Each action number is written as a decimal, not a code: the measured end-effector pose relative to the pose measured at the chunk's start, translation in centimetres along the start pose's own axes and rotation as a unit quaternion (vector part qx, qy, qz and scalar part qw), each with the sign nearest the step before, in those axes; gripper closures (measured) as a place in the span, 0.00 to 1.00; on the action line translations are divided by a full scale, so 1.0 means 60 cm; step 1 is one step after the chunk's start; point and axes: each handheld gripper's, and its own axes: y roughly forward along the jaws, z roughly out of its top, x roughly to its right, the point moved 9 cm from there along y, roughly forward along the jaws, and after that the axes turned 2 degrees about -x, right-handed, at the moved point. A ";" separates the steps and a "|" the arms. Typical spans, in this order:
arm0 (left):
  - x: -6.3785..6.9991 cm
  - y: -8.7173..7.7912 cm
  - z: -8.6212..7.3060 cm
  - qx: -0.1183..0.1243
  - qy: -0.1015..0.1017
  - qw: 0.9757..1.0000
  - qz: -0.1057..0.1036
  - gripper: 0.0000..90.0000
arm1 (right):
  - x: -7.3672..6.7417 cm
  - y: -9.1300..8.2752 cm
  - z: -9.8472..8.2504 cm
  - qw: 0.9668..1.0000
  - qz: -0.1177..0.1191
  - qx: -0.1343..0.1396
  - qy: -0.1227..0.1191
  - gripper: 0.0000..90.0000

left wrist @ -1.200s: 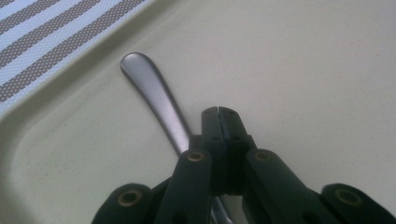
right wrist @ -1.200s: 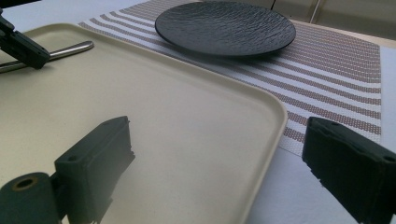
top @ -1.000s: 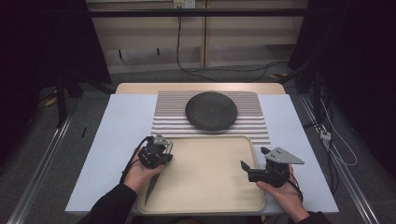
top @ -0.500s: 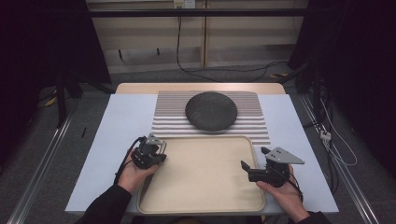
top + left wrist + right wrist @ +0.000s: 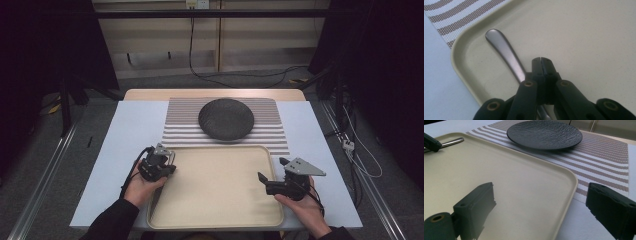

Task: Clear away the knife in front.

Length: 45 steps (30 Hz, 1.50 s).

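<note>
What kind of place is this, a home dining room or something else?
Probably a lab or recording studio, not a home. The table holds a staged setting of striped placemat, black plate and beige tray. Dark curtains hang at the sides, and cables run over the floor.

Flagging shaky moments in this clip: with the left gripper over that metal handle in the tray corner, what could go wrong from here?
1. The left gripper looks shut beside the handle, not around it, so a lift would likely come up empty.
2. The handle lies flat near the tray wall; a regrasp may push it against the rim or nudge the tray.
3. The right gripper is open astride the tray's rim and could bump it.
</note>
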 end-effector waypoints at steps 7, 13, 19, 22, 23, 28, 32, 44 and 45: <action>-0.003 -0.003 -0.004 0.000 -0.001 1.000 -0.001 1.00 | 0.000 0.000 -0.001 1.000 0.000 0.000 0.001 0.09; -0.007 -0.004 -0.006 0.001 -0.002 1.000 0.002 1.00 | 0.001 0.000 -0.001 1.000 0.000 0.000 0.002 0.09; -0.008 -0.005 -0.006 0.000 -0.004 1.000 0.002 1.00 | 0.002 0.000 -0.001 1.000 0.000 0.000 0.004 0.09; -0.009 -0.006 -0.008 0.001 -0.004 1.000 0.004 1.00 | 0.003 0.000 -0.001 1.000 0.000 0.001 0.004 0.09; -0.010 -0.006 -0.009 0.002 -0.005 1.000 0.004 1.00 | 0.003 0.000 -0.001 1.000 0.000 0.001 0.005 0.09; -0.014 -0.010 -0.013 0.003 -0.007 1.000 0.005 1.00 | 0.003 0.001 -0.001 1.000 0.001 -0.001 0.004 0.09; -0.018 -0.013 -0.018 0.004 -0.013 1.000 0.003 0.99 | 0.004 0.001 -0.001 1.000 -0.001 -0.001 0.004 0.09; -0.018 -0.014 -0.019 0.003 -0.010 1.000 0.004 0.98 | 0.003 0.002 -0.001 1.000 -0.003 -0.002 0.003 0.09; -0.018 -0.014 -0.018 0.004 -0.009 1.000 0.002 0.98 | 0.003 0.001 -0.001 1.000 -0.003 -0.002 0.004 0.09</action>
